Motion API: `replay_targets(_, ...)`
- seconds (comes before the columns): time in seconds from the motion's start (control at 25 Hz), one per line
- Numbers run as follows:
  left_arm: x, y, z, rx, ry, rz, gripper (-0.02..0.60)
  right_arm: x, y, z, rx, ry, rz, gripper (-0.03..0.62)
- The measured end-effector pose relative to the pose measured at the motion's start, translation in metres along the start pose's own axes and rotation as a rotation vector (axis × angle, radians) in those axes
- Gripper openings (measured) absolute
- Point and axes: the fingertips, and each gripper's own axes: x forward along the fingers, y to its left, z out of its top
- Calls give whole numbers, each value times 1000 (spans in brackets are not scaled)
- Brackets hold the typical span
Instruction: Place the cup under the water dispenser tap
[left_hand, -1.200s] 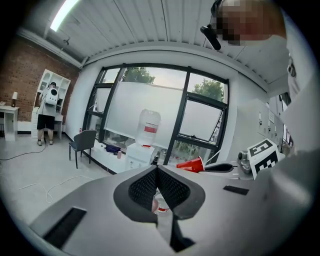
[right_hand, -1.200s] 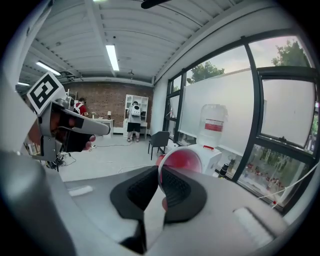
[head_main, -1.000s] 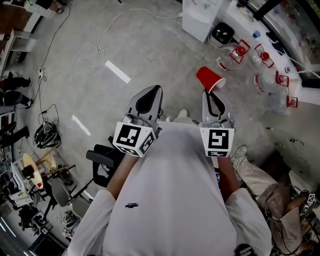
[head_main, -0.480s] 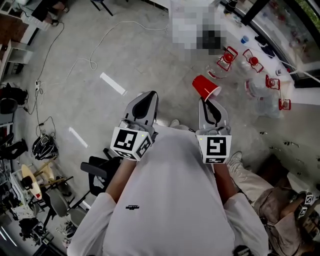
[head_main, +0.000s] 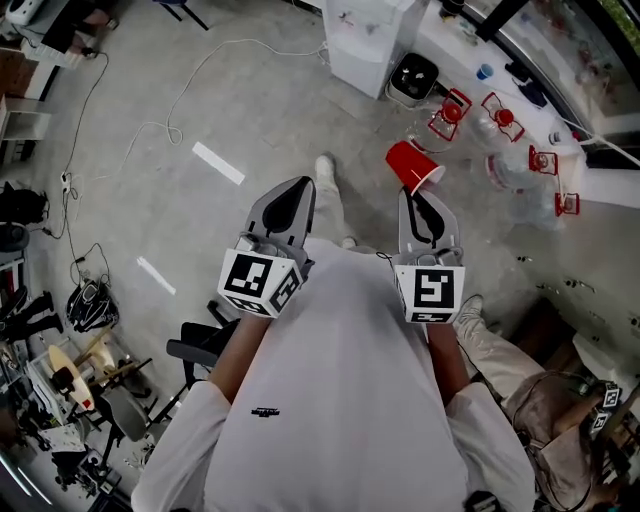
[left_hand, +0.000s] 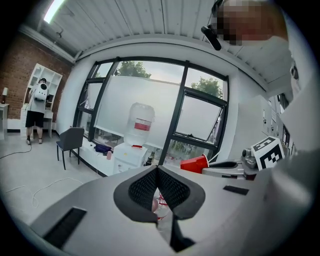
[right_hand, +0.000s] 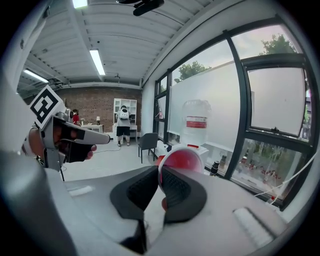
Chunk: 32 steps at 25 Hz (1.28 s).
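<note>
The fingers of the right gripper are clamped on the rim of the red cup, one pad inside the mouth and one outside. The cup lies tipped on its side, its open mouth facing back along the gripper. In the head view the right gripper carries the cup in the air above the grey floor. Over on the left gripper, the fingers are pressed tip to tip with nothing between them. It rides level beside its partner, left gripper just apart from the right. Beyond the cup, clear bottles with red handles lie on the floor. Farther off stands the white water dispenser, a big jug on top, against the window wall, well apart from the cup.
</note>
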Motion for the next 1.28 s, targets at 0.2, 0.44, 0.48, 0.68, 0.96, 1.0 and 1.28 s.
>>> replay_targets(0.2,51,26,16,-24,30,-48,2,50,-23,17,7,23,-33,32)
replay_targets(0.44,120,61,50,-25,56,-129,2,121,-46,46,16,47,-71,32)
replay_targets(0.48,131,68,58,-24,56,-140,2,132,-49,52,18,51,-77,32)
replay_targets(0.68,180,108,90,-28,49,-184,2,187,-63,76,11,65,-109,32)
replay_targets(0.96,222,149,112,-43,33,-211,2,239,-75,96,-35,75,-130,32)
replay_targets(1.0,227,153,113,-46,32,-212,2,245,-77,96,-43,80,-133,32)
replay_targets(1.28,251,164,116,-52,58,-199,2,279,-91,92,-42,115,-101,32)
